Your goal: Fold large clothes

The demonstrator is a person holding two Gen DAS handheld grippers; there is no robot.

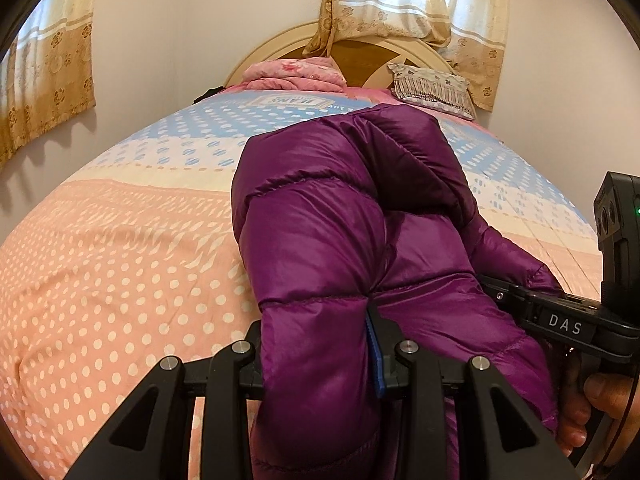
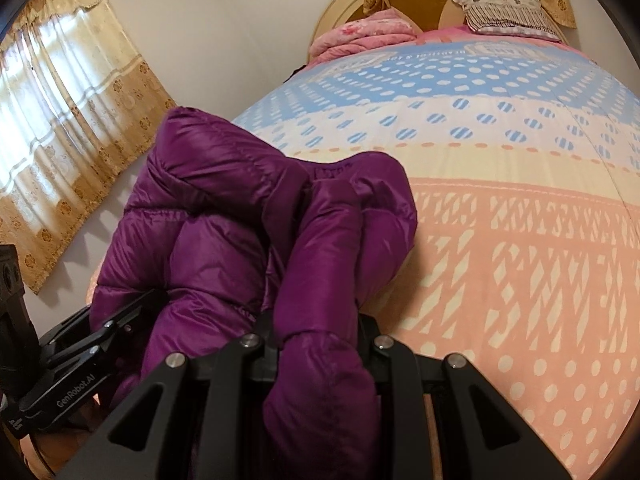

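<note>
1. The purple down jacket (image 1: pixel 332 248) filled the lower centre of both wrist views, bunched into a thick roll above the near, lower end of the bed (image 1: pixel 120 264), whose polka-dot cover ran toward the headboard at the upper middle.

2. The left gripper (image 1: pixel 320 360) had its jaws clamped on a puffy quilted section of the jacket at the bottom centre of its view; a blue pad showed against the fabric.

3. The right gripper (image 2: pixel 316 344) was likewise clamped on a fold of the jacket at the bottom centre of its own view, with the fabric bulging out between the jaws.

4. In the left view, the right tool appeared at the lower right edge, just beside the jacket (a hand (image 1: pixel 600 408) was wrapped around its handle).

5. As a judgement, the fold was only partly done: the jacket looked gathered and doubled over rather than flat, with no neat rectangle yet. Laying it down, squaring its edges and pressing out the puffiness probably remained.

6. A pink quilt (image 1: pixel 296 74) and a fringed pillow (image 1: pixel 432 86) sat well apart near the headboard.
</note>
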